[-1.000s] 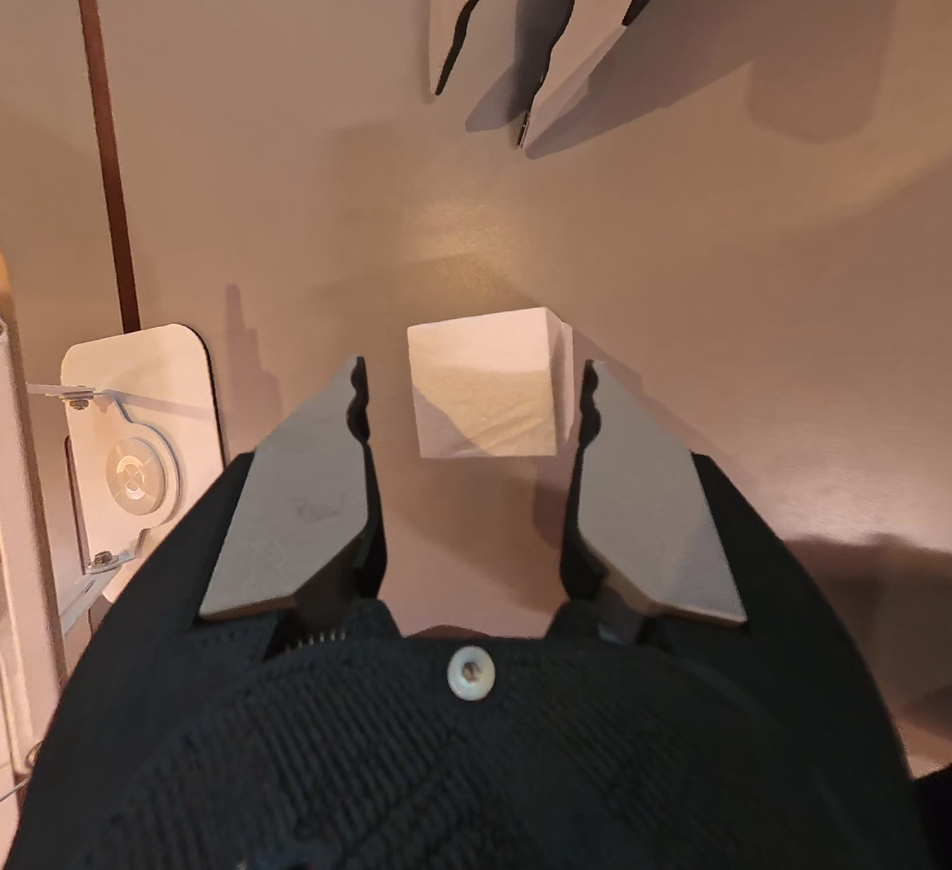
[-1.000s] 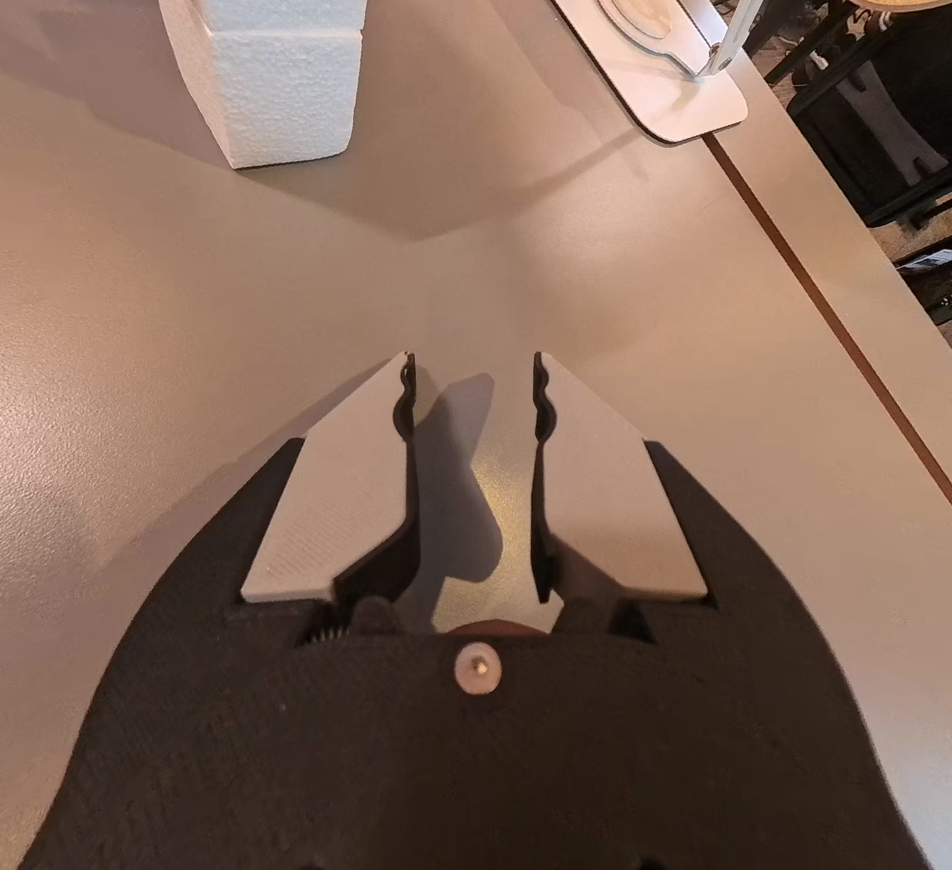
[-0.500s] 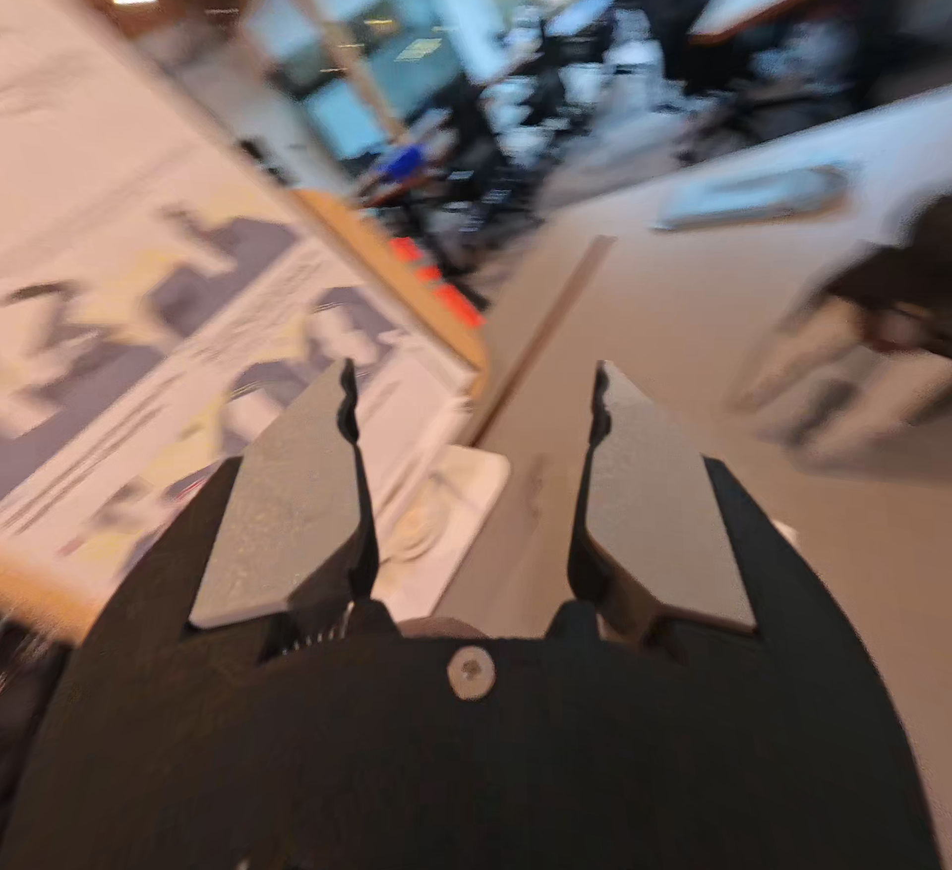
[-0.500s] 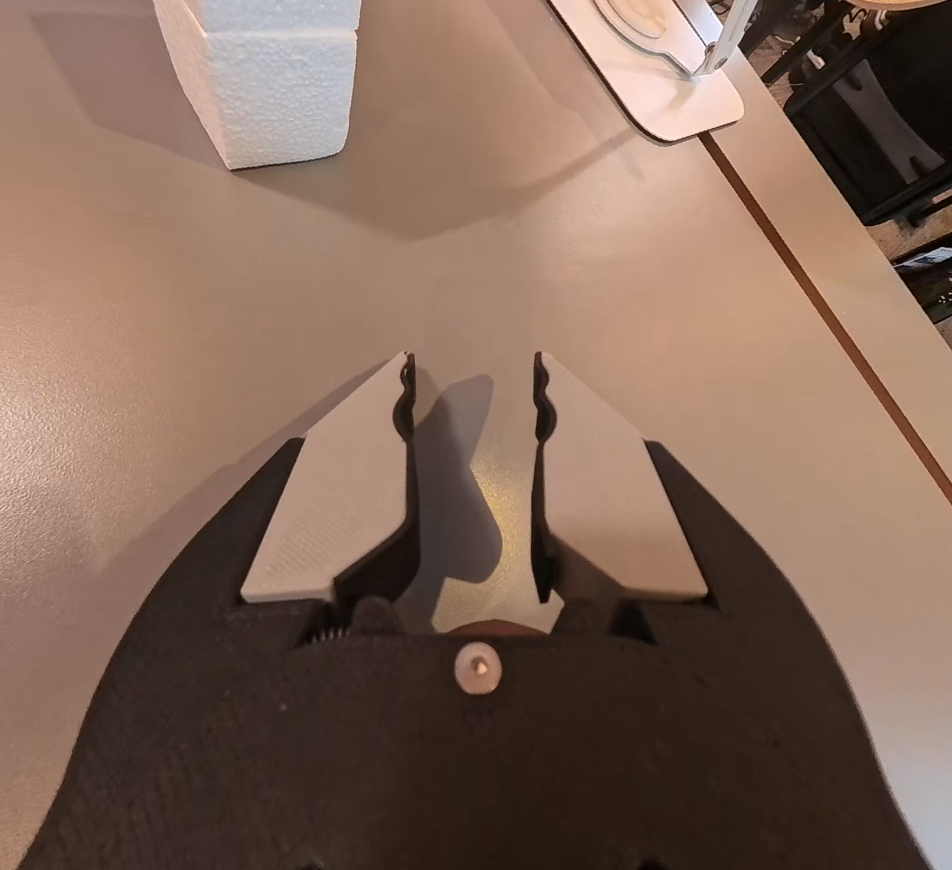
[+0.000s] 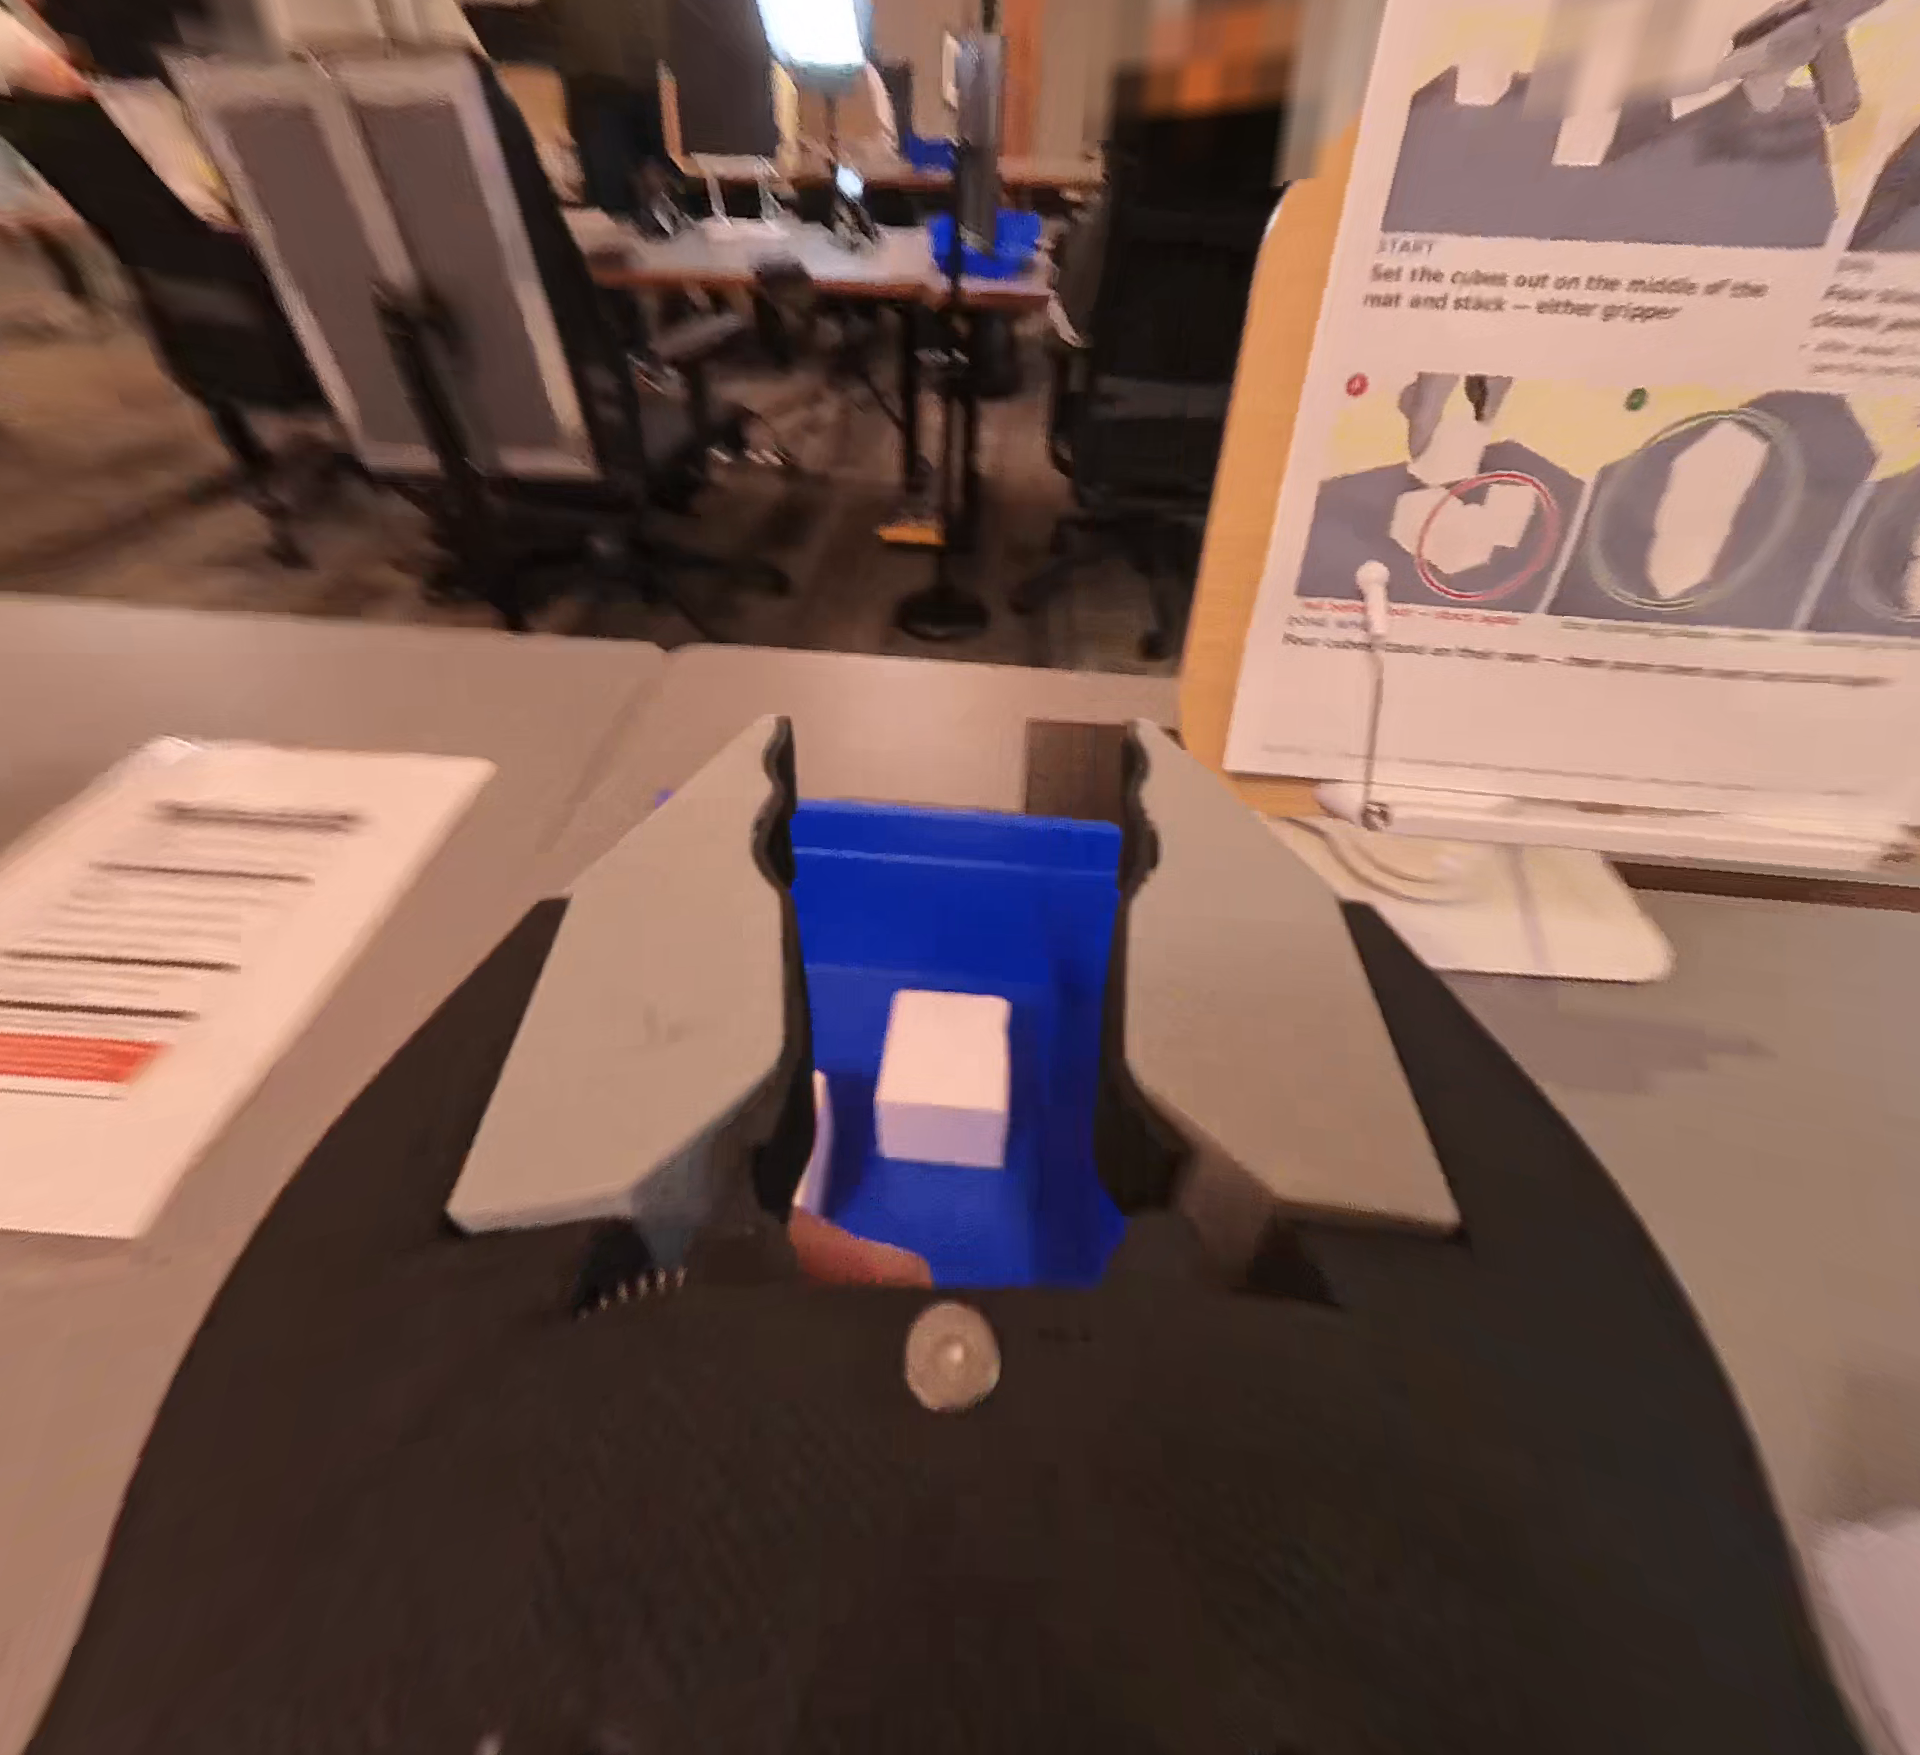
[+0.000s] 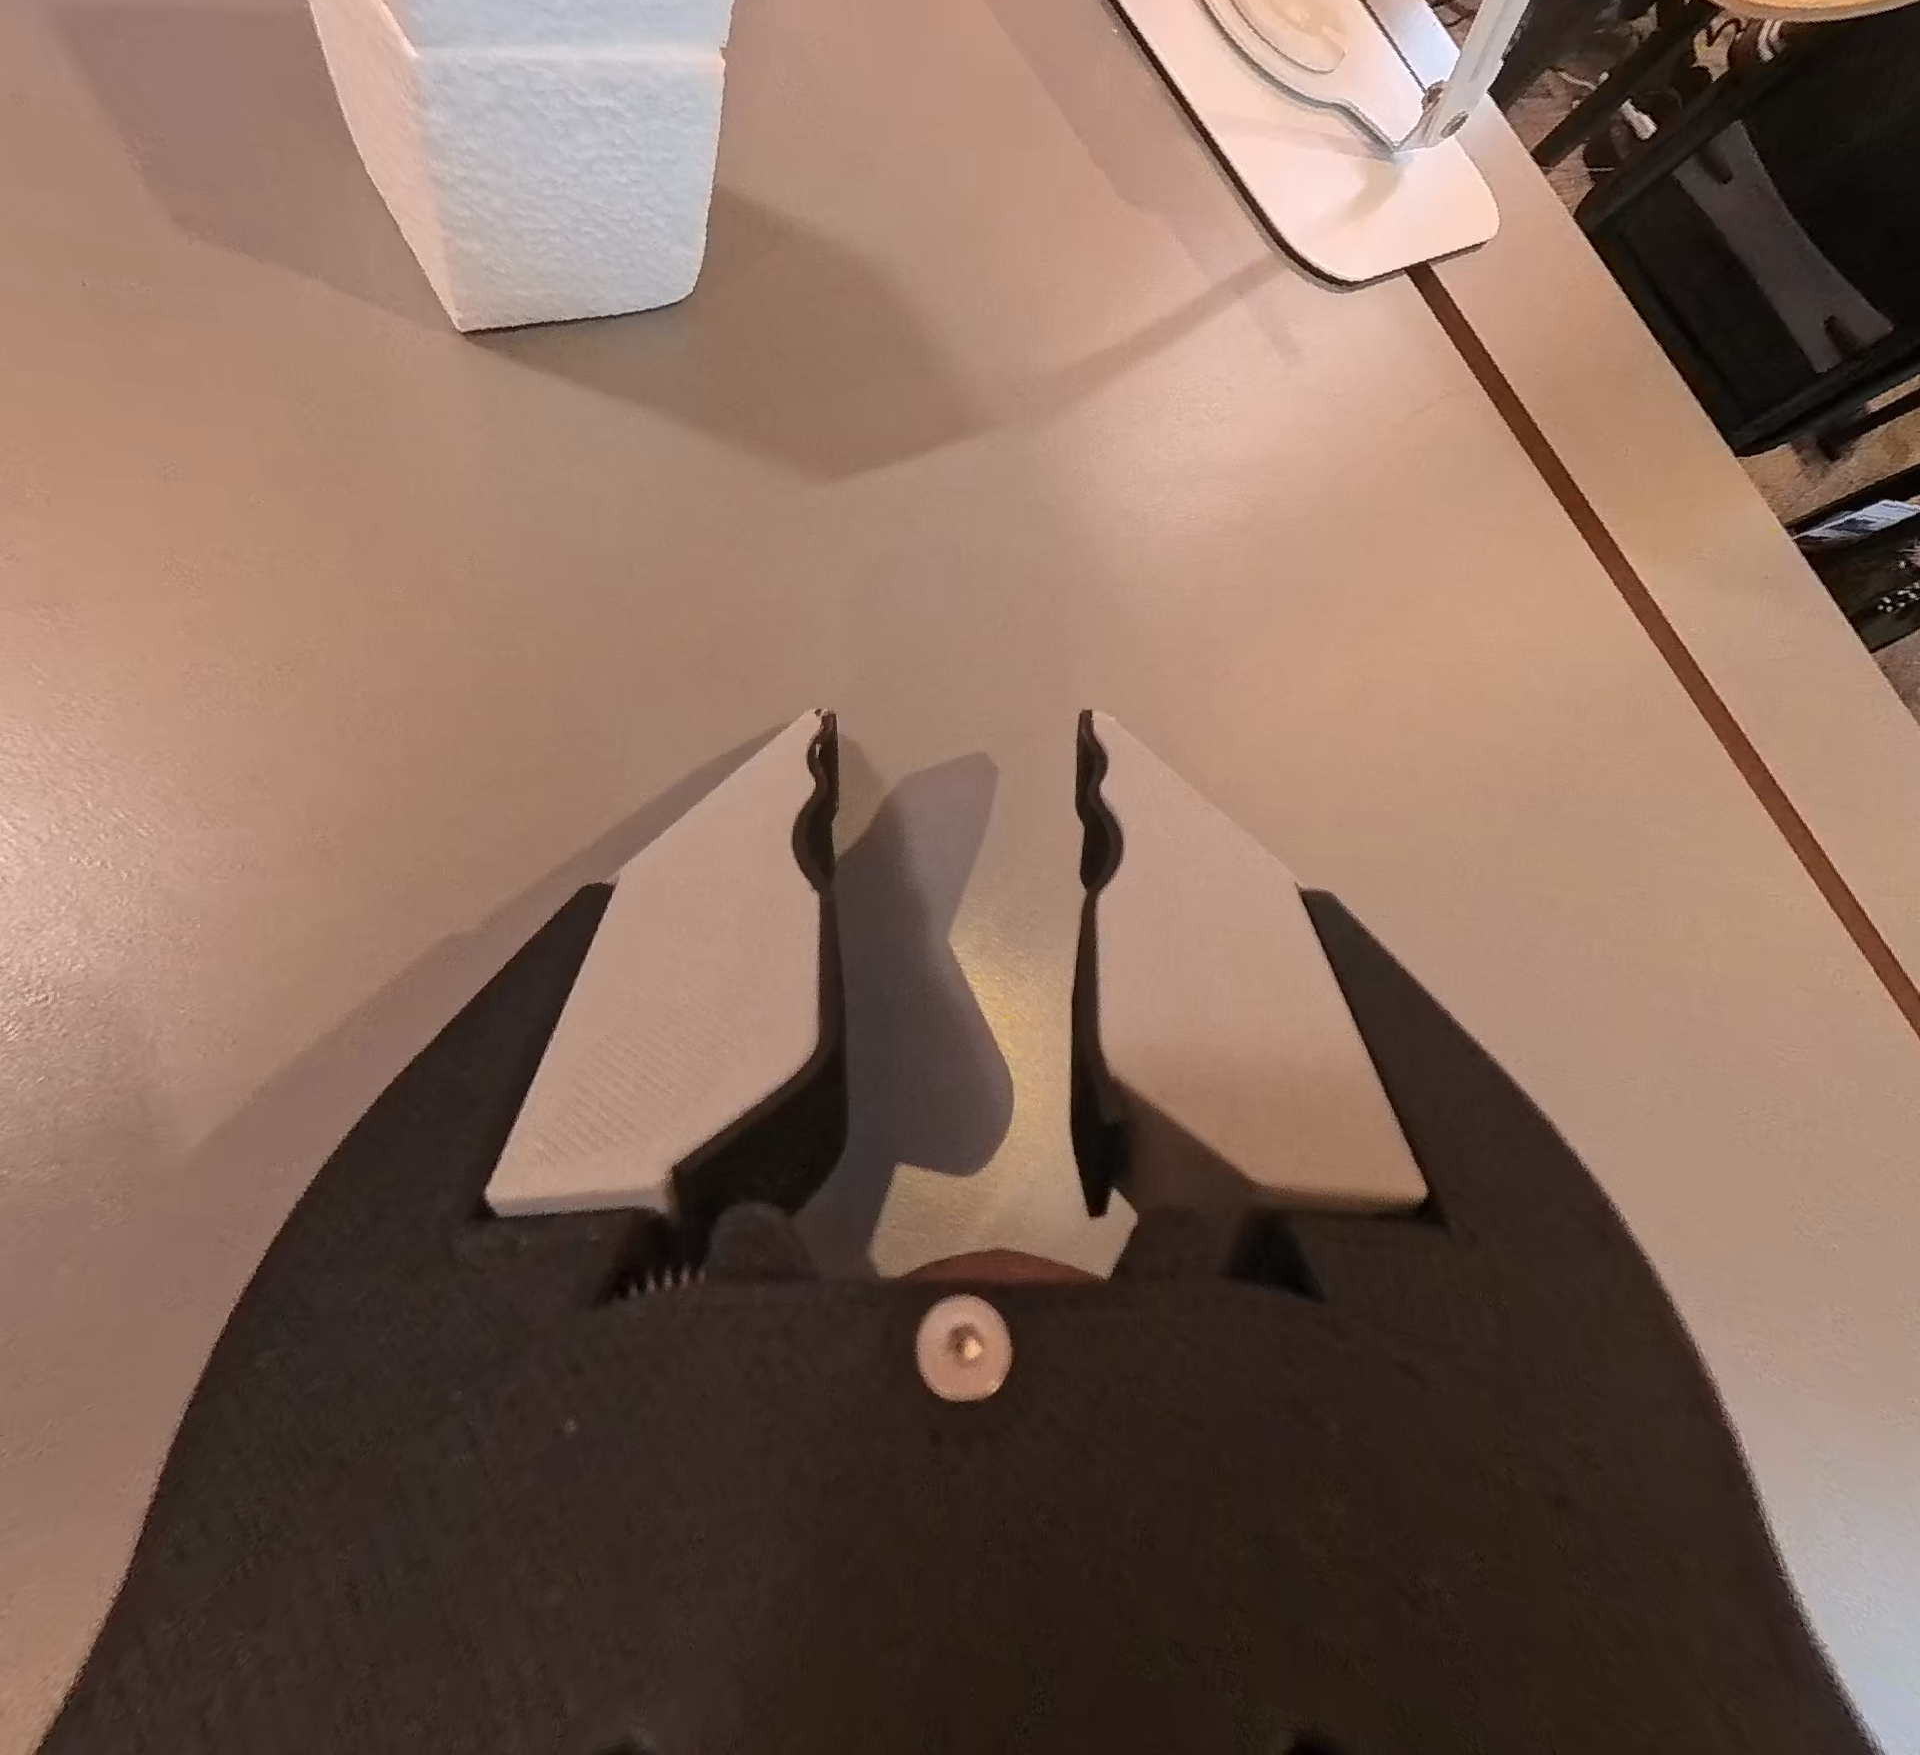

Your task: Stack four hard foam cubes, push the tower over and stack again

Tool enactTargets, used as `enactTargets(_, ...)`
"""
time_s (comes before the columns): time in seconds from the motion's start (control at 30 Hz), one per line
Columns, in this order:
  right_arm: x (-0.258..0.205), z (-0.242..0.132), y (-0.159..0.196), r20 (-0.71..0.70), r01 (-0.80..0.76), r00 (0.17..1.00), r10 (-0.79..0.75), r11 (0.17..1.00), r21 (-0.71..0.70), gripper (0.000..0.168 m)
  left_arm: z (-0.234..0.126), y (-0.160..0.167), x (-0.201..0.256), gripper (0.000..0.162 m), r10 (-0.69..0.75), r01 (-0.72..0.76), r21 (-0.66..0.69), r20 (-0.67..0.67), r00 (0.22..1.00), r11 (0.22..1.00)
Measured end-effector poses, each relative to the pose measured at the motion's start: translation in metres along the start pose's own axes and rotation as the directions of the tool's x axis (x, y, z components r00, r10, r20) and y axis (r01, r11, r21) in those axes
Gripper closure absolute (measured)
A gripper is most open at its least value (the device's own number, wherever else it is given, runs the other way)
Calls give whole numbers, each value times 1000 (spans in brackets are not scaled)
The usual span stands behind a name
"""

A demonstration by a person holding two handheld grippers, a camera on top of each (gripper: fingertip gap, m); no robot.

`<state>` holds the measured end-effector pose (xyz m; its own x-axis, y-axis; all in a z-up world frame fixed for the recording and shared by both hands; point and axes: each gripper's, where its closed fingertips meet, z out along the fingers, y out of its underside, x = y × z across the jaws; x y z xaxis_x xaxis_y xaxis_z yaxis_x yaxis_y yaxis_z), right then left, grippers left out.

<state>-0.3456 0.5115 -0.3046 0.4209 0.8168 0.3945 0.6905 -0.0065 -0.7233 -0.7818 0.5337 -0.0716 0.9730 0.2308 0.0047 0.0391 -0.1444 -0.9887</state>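
Lying between the left tool's (image 5: 954,817) spread tips, a foam cube (image 5: 943,1077).

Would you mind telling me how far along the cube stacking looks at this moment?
Partly built: in the right wrist view a stack of white foam cubes stands on the table, two visible, its top cropped. Nothing is in hand; the left gripper and right gripper are open and empty. A loose cube sits in the blue bin, apparently next. Toppling and restacking look undone.
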Motion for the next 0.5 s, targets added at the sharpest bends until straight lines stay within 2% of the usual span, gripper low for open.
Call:
enactTargets(0.07, 0, 0, 0, -2, 3, 1000, -3, 1000, -2, 125, 8, 19, -3, 105, -76, 72, -68, -63, 995, 995)
enactTargets(0.17, 0, 0, 0, -7, 3, 1000, -3, 1000, -3, 125, 23, 52, -10, 97, -92, 80, -187, -54, 994, 979)
enactTargets(0.2, 0, 0, 1, -7, 1, 1000, -1, 1000, -4, 125, 27, 60, -8, 100, -98, 82, -218, -63, 993, 973)
enactTargets(0.27, 1, 0, 1, -8, -2, 1000, 2, 1000, -4, 125, 34, 73, -3, 119, -125, 98, -274, -82, 989, 957)
enactTargets(0.37, 1, 0, 1, -10, 0, 1000, 0, 1000, -3, 125, 40, 82, -7, 132, -144, 120, -313, -56, 988, 942)
enactTargets(0.5, 0, 0, 1, -9, 6, 1000, -6, 1000, -6, 125, 44, 85, -31, 140, -70, 85, -321, 59, 996, 943)
